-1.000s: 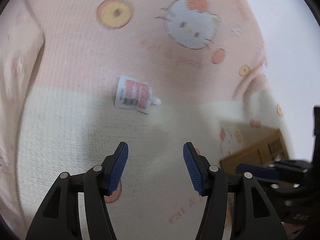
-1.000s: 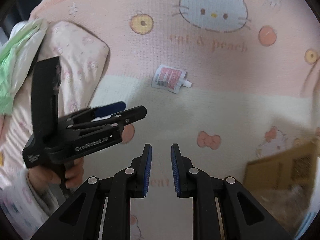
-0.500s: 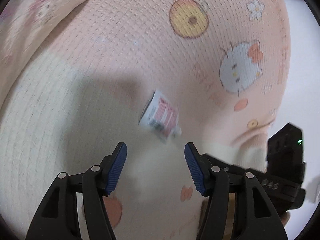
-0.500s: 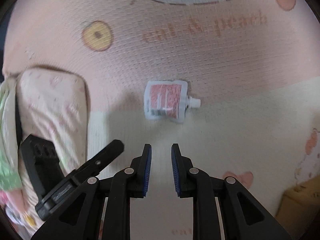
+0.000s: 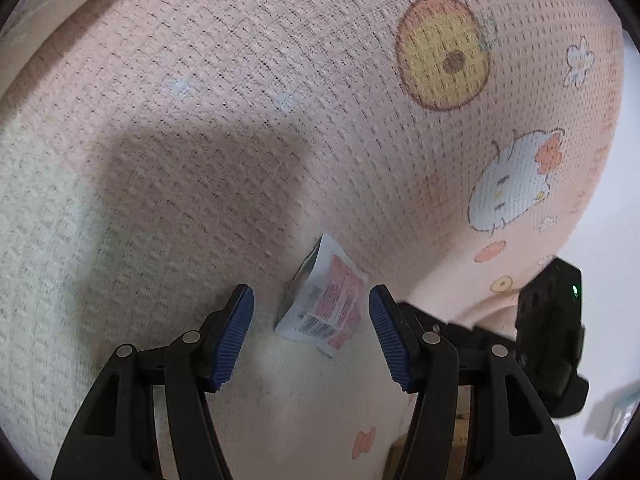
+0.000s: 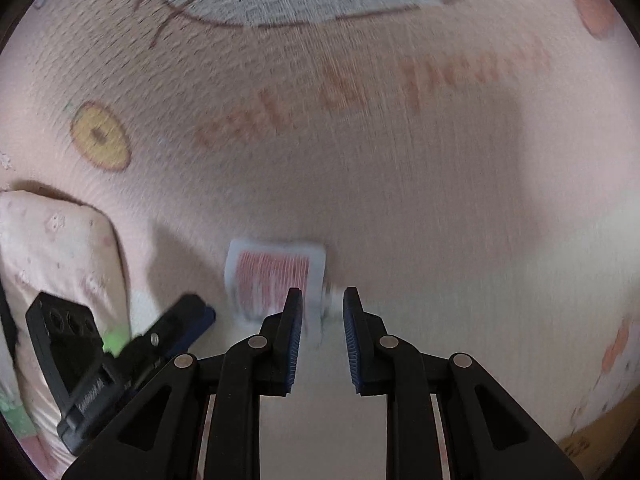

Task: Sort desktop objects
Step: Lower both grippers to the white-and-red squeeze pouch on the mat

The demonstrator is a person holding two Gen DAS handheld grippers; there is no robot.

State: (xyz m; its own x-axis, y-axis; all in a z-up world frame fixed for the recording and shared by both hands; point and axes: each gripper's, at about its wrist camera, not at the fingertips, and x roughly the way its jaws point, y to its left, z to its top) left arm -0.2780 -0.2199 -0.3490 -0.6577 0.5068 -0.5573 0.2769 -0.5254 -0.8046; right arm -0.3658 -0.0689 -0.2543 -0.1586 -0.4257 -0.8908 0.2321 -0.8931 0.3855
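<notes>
A small white spout pouch (image 5: 326, 304) with a red label lies flat on the pink and cream Hello Kitty blanket (image 5: 240, 120). My left gripper (image 5: 311, 330) is open, its blue pads on either side of the pouch's near end, low over it. In the right wrist view the pouch (image 6: 274, 276) lies just ahead and left of my right gripper (image 6: 322, 320), which is slightly open and empty, its jaws at the pouch's white spout (image 6: 328, 300). The left gripper's body (image 6: 120, 356) shows at lower left.
A pale pink pillow (image 6: 52, 256) lies at the left in the right wrist view. A cardboard box corner (image 6: 592, 444) shows at lower right. The right gripper's black body (image 5: 548, 332) sits close to the right of my left gripper.
Both grippers have moved forward and down toward the pouch. The pouch now sits between the left pads. The right gripper's jaws have opened a little.
</notes>
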